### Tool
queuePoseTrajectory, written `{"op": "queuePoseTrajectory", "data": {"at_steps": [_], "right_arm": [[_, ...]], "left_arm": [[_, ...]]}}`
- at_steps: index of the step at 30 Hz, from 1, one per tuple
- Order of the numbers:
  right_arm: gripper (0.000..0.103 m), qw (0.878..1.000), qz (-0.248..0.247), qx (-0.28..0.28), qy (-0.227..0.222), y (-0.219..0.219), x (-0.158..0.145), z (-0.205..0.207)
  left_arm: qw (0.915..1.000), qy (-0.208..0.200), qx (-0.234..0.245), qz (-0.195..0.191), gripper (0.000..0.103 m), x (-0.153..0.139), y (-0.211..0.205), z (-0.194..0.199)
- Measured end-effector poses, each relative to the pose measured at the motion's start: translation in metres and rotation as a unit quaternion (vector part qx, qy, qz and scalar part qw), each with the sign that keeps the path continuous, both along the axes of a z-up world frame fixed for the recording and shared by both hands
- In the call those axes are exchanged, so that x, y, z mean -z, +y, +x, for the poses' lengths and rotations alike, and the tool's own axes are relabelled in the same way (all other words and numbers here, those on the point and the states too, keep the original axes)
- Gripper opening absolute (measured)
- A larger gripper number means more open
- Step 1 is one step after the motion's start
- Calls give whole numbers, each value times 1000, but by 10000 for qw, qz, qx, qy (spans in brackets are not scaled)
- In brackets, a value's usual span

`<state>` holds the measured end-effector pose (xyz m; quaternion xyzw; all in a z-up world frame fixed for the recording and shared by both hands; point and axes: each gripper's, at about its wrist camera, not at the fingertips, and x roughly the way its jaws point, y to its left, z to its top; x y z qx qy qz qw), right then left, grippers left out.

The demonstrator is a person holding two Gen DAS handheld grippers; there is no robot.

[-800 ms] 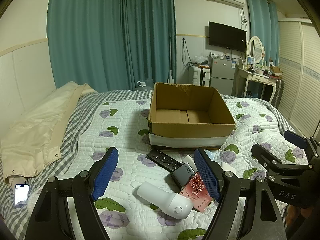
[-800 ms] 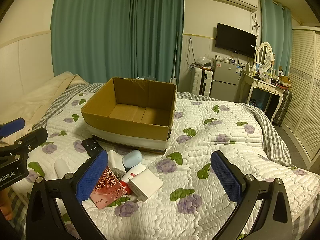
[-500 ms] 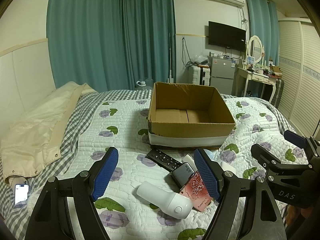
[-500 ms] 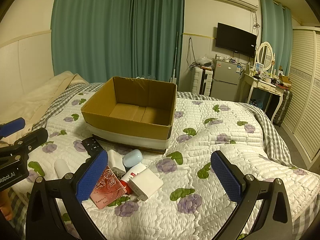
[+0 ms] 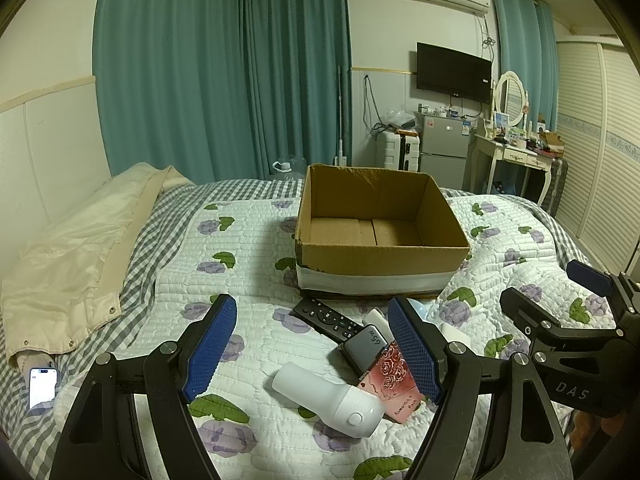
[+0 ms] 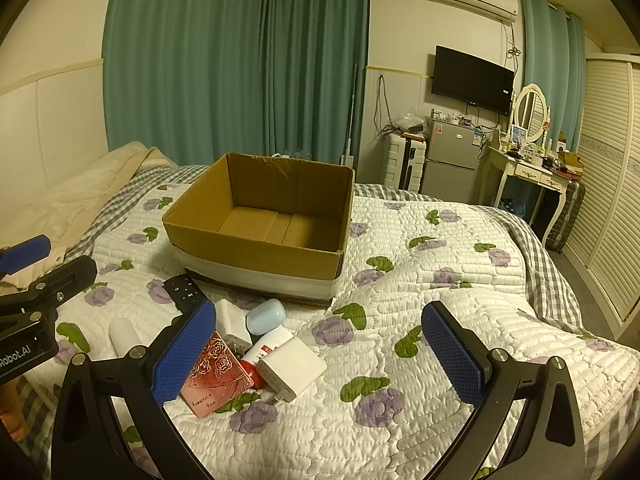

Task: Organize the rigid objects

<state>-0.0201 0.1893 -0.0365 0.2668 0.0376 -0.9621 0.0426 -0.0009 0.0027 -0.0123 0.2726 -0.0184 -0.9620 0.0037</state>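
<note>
Small pile on the quilt (image 5: 260,344) just in front of the empty cardboard box (image 5: 380,256): white handheld device (image 5: 328,398), black remote (image 5: 326,318), pink rose card (image 6: 218,374), white charger (image 6: 292,368), pale blue case (image 6: 266,315). Nothing packed yet, so likely the first pick. Left gripper (image 5: 312,352) and right gripper (image 6: 316,356) both spread wide, holding nothing. Next: lowering over one item, closing, lifting into the box

The cardboard box (image 6: 260,224) is open on top, nothing over it. The clutter sits right against its front wall: remote (image 5: 326,319), white handheld device (image 5: 332,398), rose-print card (image 6: 216,376), white charger (image 6: 292,368). Quilt (image 6: 440,312) to the right looks open, though the far edge is hard to judge.
</note>
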Motion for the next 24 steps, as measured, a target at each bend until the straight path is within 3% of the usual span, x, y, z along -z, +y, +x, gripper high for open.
{"op": "queuePoseTrajectory", "data": {"at_steps": [10, 15, 19, 24], "right_arm": [[103, 9998, 106, -50, 179, -1, -22, 16], [103, 9998, 160, -51, 84, 4, -18, 25], [103, 9997, 229, 20, -99, 8, -6, 26], [103, 9994, 237, -8, -240, 9, 6, 23]], "left_arm": [[9996, 289, 36, 29, 81, -30, 7, 18], [9995, 306, 3, 13, 81, -36, 6, 27], [9999, 20, -152, -57, 81, -20, 2, 23], [9956, -772, -527, 70, 81, 26, -8, -4]]}}
